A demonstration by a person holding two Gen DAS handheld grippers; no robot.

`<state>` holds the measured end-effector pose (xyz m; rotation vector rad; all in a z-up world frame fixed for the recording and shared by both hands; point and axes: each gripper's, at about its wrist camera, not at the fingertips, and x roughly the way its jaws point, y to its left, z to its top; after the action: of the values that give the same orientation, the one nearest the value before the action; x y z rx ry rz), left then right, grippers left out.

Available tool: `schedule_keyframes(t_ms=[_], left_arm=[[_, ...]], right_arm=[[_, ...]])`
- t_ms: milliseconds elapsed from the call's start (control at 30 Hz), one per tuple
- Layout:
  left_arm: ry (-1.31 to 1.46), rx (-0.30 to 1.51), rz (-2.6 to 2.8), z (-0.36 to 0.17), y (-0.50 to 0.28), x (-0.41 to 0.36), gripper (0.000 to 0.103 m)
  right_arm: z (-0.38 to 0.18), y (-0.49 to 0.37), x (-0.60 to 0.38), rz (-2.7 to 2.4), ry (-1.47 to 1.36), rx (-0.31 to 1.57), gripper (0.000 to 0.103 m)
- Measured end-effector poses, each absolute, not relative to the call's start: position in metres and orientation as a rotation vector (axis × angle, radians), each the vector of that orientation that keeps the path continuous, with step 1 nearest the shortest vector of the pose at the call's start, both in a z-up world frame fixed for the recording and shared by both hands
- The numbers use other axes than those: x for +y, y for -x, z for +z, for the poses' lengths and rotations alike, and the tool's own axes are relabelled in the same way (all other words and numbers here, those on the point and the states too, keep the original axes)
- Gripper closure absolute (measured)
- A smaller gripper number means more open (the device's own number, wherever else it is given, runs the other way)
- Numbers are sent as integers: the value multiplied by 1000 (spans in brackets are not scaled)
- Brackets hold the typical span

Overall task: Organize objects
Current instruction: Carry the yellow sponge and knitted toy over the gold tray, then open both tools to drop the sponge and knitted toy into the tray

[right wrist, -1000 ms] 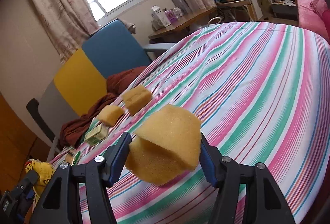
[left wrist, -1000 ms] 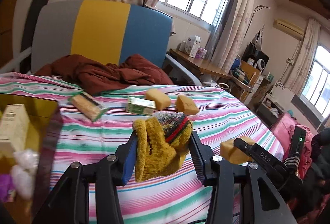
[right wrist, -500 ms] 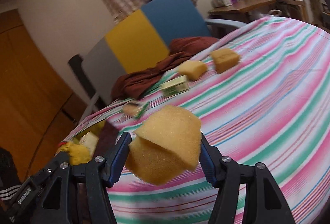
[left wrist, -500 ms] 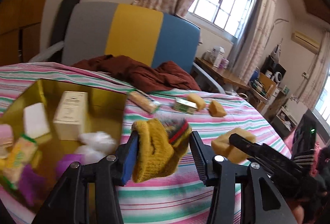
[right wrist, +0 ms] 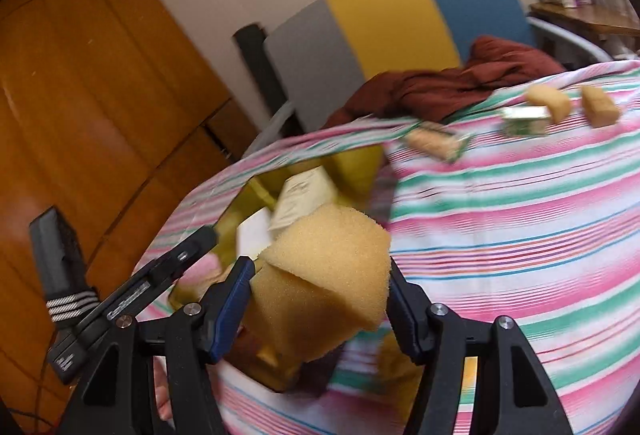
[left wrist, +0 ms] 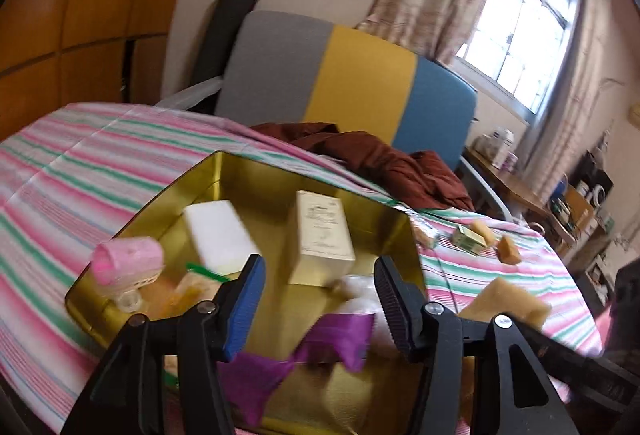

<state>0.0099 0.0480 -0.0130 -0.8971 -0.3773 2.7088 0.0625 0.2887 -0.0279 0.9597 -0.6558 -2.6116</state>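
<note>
My left gripper [left wrist: 318,299] is open and empty above the gold tin [left wrist: 224,171]; the knitted yellow sock is not visible. The tin holds a white block [left wrist: 218,235], a cream box [left wrist: 322,231], a pink item [left wrist: 128,265], purple cloth [left wrist: 336,337] and white fluff [left wrist: 356,289]. My right gripper [right wrist: 320,299] is shut on a yellow sponge [right wrist: 328,275], held above the striped cloth at the tin's [right wrist: 360,163] right edge. That sponge also shows in the left wrist view [left wrist: 504,301].
On the striped cloth [right wrist: 520,215] lie two more sponges [right wrist: 548,103] [right wrist: 600,109], a green carton [right wrist: 524,121] and a snack packet [right wrist: 434,145]. A dark red garment [left wrist: 376,159] lies against a grey, yellow and blue chair [left wrist: 352,83]. Wooden wardrobe on the left.
My left gripper has opened and no longer holds the yellow sock, and has swung left over the tin. My right gripper has carried the sponge left toward the tin.
</note>
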Motion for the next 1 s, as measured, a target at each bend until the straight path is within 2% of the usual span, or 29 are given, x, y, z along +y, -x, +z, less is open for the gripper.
schedule_keyframes(t_ms=[67,200,300,400,567,667,767,867,933,1000], left_arm=[[903,-409,2707,-14,-12,42,41],[858,-405,2735,-10,-21,38,16],[817,-413,2758,-4,-27,38,7],[799,-402,2735,0,-29,46,5],[800,-334,2699,-2,-33,68,5],[833,-295,2699,-7,-33,75,5],[850,-339,2702,-9,-32,70,5],[847,-376,2739,-8,-32,57,5],[836,-394,2776,-5,-31,45,5],[820,-411,2821,-4,-31,30,5]], right_arm=[[-32,-57,272,-2593,-999,-611,38],[-43,-39,257,-2478,-1122,-596,36],[-33,-47,275,-2509,-1079,-637,35],[-17,-64,307,-2606,-974,-693,27],[-22,-77,341,-2643,-1086,-758,27],[-39,-81,337,-2620,-1228,-689,27],[-66,-77,319,-2580,-1377,-572,27],[-84,-72,313,-2582,-1444,-506,49],[-87,-67,316,-2564,-1419,-546,60],[-80,-65,320,-2569,-1382,-580,63]])
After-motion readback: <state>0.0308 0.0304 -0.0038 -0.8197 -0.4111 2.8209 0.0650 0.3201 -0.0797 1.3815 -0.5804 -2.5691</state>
